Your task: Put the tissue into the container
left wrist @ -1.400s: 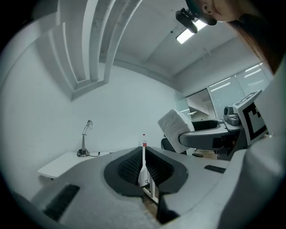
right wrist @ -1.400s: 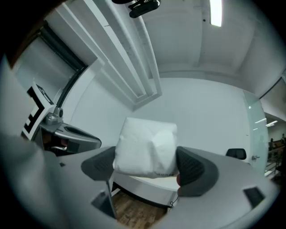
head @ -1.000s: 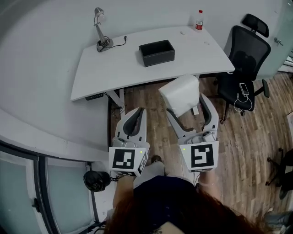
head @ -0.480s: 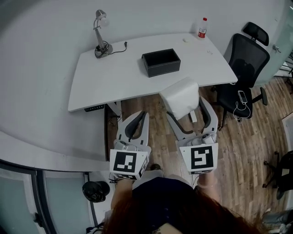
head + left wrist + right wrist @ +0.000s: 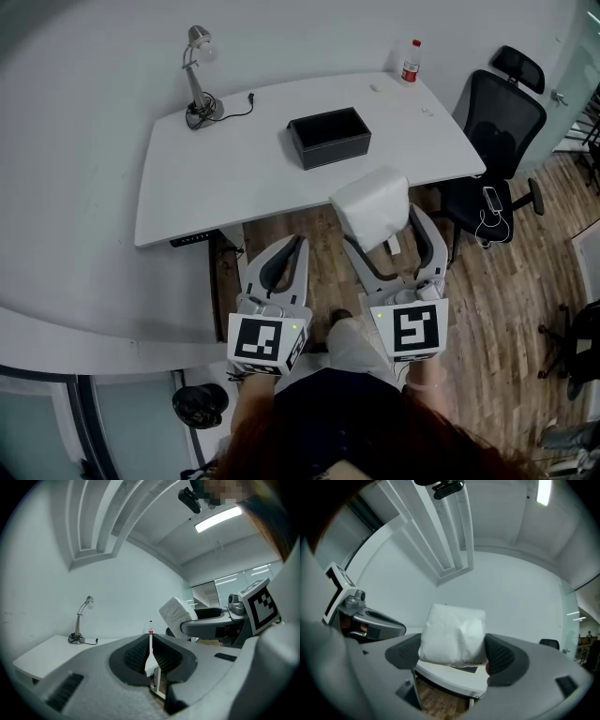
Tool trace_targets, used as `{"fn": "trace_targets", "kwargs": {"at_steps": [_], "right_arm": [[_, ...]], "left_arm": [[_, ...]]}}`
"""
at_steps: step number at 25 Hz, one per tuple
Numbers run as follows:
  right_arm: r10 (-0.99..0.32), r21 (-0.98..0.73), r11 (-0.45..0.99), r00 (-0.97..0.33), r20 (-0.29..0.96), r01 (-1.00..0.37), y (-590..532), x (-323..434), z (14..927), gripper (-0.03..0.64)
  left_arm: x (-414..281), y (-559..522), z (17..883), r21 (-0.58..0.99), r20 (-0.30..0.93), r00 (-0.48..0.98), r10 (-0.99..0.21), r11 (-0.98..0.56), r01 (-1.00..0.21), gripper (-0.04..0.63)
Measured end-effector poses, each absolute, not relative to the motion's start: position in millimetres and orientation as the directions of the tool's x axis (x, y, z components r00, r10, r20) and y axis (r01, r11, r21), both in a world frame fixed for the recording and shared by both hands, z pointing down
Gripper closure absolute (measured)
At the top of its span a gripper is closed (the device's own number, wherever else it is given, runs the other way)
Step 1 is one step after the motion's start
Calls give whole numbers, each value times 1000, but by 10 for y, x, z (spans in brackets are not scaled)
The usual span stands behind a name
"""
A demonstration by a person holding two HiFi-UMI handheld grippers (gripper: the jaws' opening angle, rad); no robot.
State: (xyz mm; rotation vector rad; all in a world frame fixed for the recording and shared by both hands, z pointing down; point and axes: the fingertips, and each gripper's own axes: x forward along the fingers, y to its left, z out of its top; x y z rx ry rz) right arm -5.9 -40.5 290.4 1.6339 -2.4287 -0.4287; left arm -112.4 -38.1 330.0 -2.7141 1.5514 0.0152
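White tissue pack clamped in my right gripper at frame centre, short of the table edge; black container at upper centre looks empty (left gripper jaws together on nothing), so I judge the carry and drop are left.

I'm counting one desk, one black container, one lamp, one bottle, one tissue pack and one office chair, perhaps a second chair cut off at the edge. I'm holding two grippers: left gripper, right gripper.
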Motion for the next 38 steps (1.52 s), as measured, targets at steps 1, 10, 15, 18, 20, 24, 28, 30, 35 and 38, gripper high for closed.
{"fn": "trace_targets", "kwargs": {"at_steps": [1,10,15,18,20,24,28,30,35,38], "right_arm": [[-926,339,353,-377,-6,-872,-433,-65,2911,198],[-926,335,356,-377,2,-872,-843,-92,2933,198],[-925,337,362,-379,16,-869,-1149,-145,2951,198],[-925,333,363,-379,18,-870,-1330,-175,2952,198],[-927,332,360,-374,23,-872,-1458,-173,2949,198],[-930,329,356,-368,29,-875,-1696,-175,2943,198],[-930,313,359,-365,41,-879,-1913,-176,2965,198],[-930,299,361,-363,50,-883,-2016,-179,2984,198],[-932,283,361,-357,67,-889,-2286,-179,3037,198],[-932,278,362,-354,81,-890,-2433,-171,3081,198]], "left_arm": [[-1133,-408,3313,-5,-14,508,-862,-508,-862,555],[-1160,-808,3349,5,-7,510,-860,-510,-860,555],[-1204,-1111,3328,1,-3,512,-859,-512,-859,555],[-1224,-1305,3325,3,-1,515,-857,-515,-857,555],[-1229,-1431,3310,3,-3,516,-856,-516,-856,555],[-1246,-1655,3302,2,0,520,-854,-520,-854,555],[-1272,-1840,3300,-2,10,519,-855,-519,-855,555],[-1294,-1923,3301,-4,15,517,-856,-517,-856,556],[-1326,-2128,3308,-10,26,514,-858,-514,-858,555],[-1321,-2245,3327,-12,35,514,-857,-515,-857,555]]}}
